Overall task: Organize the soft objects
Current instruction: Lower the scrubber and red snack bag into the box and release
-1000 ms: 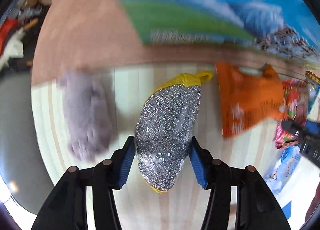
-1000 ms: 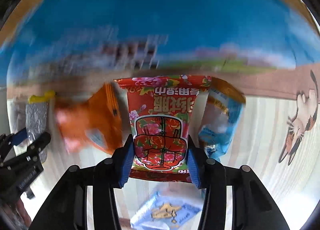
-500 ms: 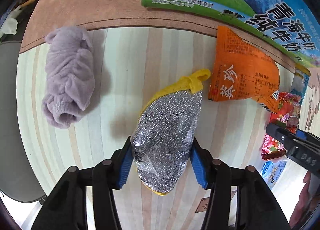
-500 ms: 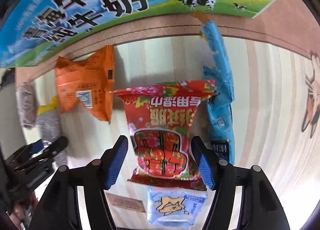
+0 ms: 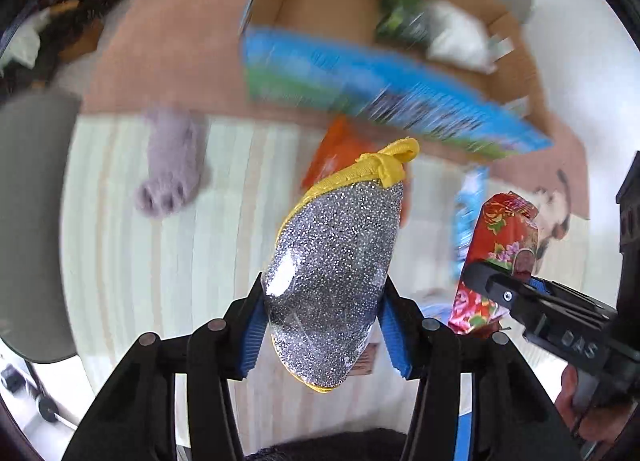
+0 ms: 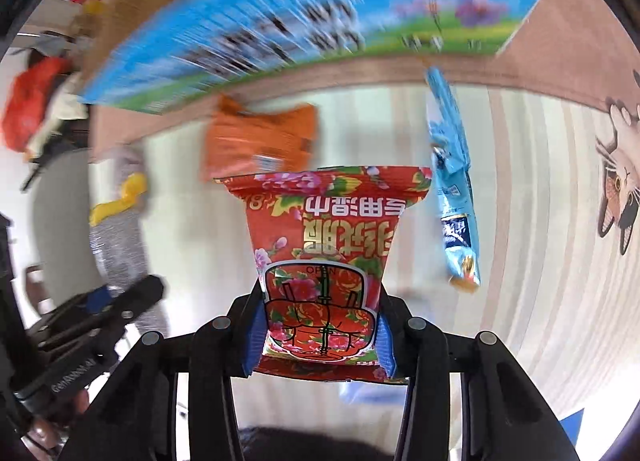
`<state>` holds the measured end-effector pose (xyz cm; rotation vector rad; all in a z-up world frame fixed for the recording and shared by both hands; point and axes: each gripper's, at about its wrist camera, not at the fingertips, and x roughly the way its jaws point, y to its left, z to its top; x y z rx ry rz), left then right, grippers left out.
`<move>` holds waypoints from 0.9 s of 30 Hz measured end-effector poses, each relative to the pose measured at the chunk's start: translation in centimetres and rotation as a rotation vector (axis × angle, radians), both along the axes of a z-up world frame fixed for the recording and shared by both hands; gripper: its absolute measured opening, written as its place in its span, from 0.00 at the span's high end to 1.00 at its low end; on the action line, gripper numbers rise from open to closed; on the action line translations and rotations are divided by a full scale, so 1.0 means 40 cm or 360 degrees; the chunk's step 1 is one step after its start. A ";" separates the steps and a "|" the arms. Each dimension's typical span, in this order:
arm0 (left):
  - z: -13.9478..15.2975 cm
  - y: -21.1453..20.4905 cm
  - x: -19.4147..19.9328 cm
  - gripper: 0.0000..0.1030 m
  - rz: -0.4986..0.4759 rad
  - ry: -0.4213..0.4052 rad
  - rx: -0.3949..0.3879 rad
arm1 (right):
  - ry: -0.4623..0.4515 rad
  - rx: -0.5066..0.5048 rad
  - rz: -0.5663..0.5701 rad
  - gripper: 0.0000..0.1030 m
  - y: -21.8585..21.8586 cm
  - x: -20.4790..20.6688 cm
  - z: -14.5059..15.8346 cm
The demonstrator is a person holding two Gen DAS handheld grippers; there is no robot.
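A pale striped counter point(image 5: 168, 261) edged with a brown border stretches beneath both cameras, an open cardboard box point(image 5: 400, 33) with a blue-and-green printed flap point(image 5: 360, 89) standing at its far side; much of the background is blurred.

From left: a lilac plush toy point(image 5: 172, 169) lies on the counter, not yet collected. Beside it, lifted clear of the surface, the left claw point(image 5: 322, 325) is clamped around a silver glitter pouch point(image 5: 336, 277) with a yellow knotted trim. An orange snack bag point(image 6: 260, 141) rests on the counter near the box, just behind the raised pouch. Further right, the right claw point(image 6: 320, 329) grips the lower end of a red floral wet-wipe pack point(image 6: 324, 257), which is also held off the counter. A light blue sachet point(image 6: 454, 197) lies to the right of that pack, and a small blue packet point(image 6: 356, 389) shows only partly below the claw. A cat motif point(image 6: 620, 181) decorates the counter's right end.

Some white and green items already sit inside the box point(image 5: 432, 25), too blurred to name. The job appears to be midway: two soft items are in hand and, judging by the box ahead, bound for it, while the plush toy, orange bag and blue packs remain to be gathered.
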<state>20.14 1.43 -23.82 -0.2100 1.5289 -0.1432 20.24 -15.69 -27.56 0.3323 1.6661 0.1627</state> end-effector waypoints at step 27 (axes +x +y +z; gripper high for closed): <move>-0.137 -0.177 0.826 0.53 -0.0030 0.0277 0.0071 | -0.0091 -0.0255 -0.0064 0.55 -0.229 0.544 -0.017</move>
